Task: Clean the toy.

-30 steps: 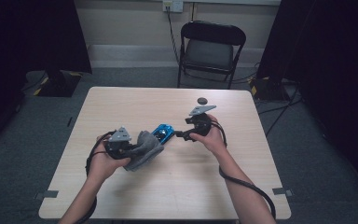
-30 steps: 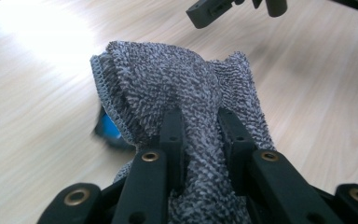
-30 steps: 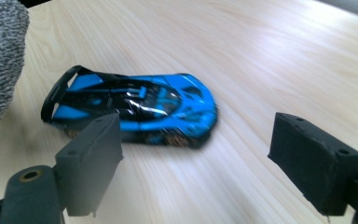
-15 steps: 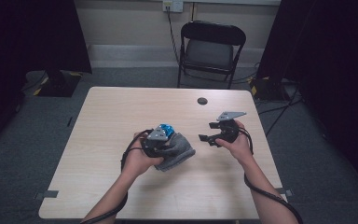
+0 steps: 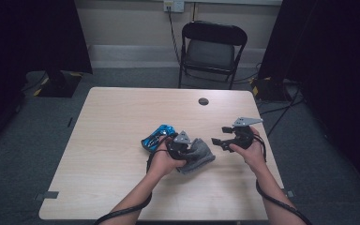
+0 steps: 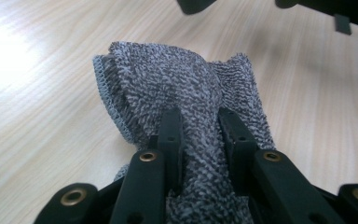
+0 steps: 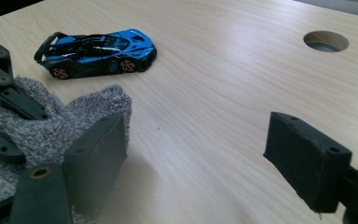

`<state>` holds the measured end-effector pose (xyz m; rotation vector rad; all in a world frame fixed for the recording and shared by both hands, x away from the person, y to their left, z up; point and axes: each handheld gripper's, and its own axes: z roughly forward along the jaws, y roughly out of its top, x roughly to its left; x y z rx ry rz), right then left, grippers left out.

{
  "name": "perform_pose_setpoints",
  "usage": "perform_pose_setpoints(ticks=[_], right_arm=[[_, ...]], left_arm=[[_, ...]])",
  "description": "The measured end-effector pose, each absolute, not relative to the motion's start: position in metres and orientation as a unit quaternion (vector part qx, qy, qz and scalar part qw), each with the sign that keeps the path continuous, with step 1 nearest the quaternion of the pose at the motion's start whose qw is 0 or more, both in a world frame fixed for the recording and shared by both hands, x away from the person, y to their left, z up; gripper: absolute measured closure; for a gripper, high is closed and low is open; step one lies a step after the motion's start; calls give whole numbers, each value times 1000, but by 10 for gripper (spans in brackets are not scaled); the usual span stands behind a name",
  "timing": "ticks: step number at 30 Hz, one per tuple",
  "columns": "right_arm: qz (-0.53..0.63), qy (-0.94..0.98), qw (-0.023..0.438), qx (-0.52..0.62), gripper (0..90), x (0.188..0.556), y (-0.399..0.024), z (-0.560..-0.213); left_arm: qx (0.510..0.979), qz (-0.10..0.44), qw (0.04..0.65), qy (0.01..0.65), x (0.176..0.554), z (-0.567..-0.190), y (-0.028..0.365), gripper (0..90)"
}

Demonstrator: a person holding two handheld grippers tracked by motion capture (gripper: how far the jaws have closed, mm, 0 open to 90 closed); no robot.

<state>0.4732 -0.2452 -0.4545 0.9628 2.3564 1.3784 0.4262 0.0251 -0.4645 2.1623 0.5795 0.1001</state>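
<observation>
high view: grey cloth [image 5: 198, 154] already pinched tight in left gripper [image 5: 183, 146], bunched on the bench [image 5: 112, 122]; wiping of blue toy car [image 5: 157, 136] not yet begun. car just beside cloth at ten o'clock. right gripper [image 5: 222, 136] at three o'clock, wide apart, empty.

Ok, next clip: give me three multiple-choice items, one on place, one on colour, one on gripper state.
1. Where is the toy car?
A. On the table
B. On the chair
C. In the right gripper

2. What colour is the cloth?
A. Red
B. Grey
C. Yellow

3. How does the left gripper stand?
A. Open above the car
B. Open over bare wood
C. Shut on the cloth

Key: 1 A, the car rests on its wheels on the wood; 2 B, the terry pile is grey in both gripper views; 3 C, its jaws pinch a fold of cloth.
</observation>
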Motion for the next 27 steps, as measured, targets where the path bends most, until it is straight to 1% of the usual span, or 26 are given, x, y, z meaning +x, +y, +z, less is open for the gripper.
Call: perform_pose_setpoints(ticks=[5, 8, 12, 15, 19, 22, 24, 27], right_arm=[[478, 802, 123, 337, 194, 471, -255, -457], [480, 801, 123, 337, 201, 469, -261, -459], [487, 797, 112, 339, 206, 466, -263, -460], [492, 797, 111, 333, 212, 463, -265, -458], [502, 796, 109, 319, 223, 459, -266, -455], [505, 800, 103, 307, 228, 455, -263, -454], [504, 806, 94, 297, 237, 453, -259, -455], [498, 814, 83, 286, 246, 449, -253, -459]], left_arm=[[874, 39, 428, 226, 428, -471, 15, 736], [880, 39, 423, 210, 430, -475, 3, 736], [887, 32, 418, 192, 430, -478, -6, 732], [886, 42, 419, 192, 430, -479, -7, 660], [878, 53, 432, 202, 430, -475, -2, 467], [877, 66, 431, 202, 429, -467, 7, 412], [870, 72, 439, 213, 428, -461, 15, 381], [861, 87, 446, 228, 430, -452, 32, 358]])
